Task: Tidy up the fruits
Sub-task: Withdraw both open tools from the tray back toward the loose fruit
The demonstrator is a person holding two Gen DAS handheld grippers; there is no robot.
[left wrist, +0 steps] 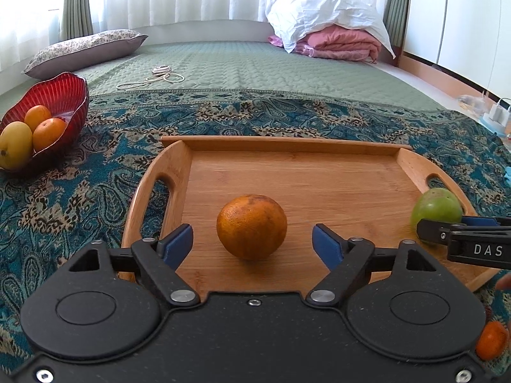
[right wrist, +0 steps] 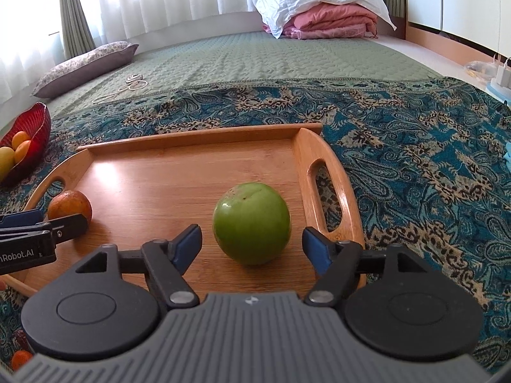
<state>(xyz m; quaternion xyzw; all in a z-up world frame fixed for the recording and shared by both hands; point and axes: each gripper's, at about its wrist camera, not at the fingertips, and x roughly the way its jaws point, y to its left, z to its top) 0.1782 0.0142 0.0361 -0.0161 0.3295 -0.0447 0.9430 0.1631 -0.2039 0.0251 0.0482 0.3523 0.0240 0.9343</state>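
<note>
An orange (left wrist: 251,226) sits on the wooden tray (left wrist: 287,159), between the spread blue pads of my open left gripper (left wrist: 252,245), not touched. A green apple (right wrist: 251,221) sits on the same tray (right wrist: 166,172) near its right handle, between the spread pads of my open right gripper (right wrist: 252,245), also not touched. Each view shows the other fruit and gripper at its edge: the apple (left wrist: 436,209) in the left wrist view, the orange (right wrist: 69,206) in the right wrist view.
A red glass bowl (left wrist: 64,92) at the left holds two oranges and a yellow mango (left wrist: 14,148). A small orange (left wrist: 491,340) lies on the patterned blue cloth near the tray. A pillow (left wrist: 86,49), a white cord (left wrist: 156,76) and folded bedding (left wrist: 332,25) lie farther back.
</note>
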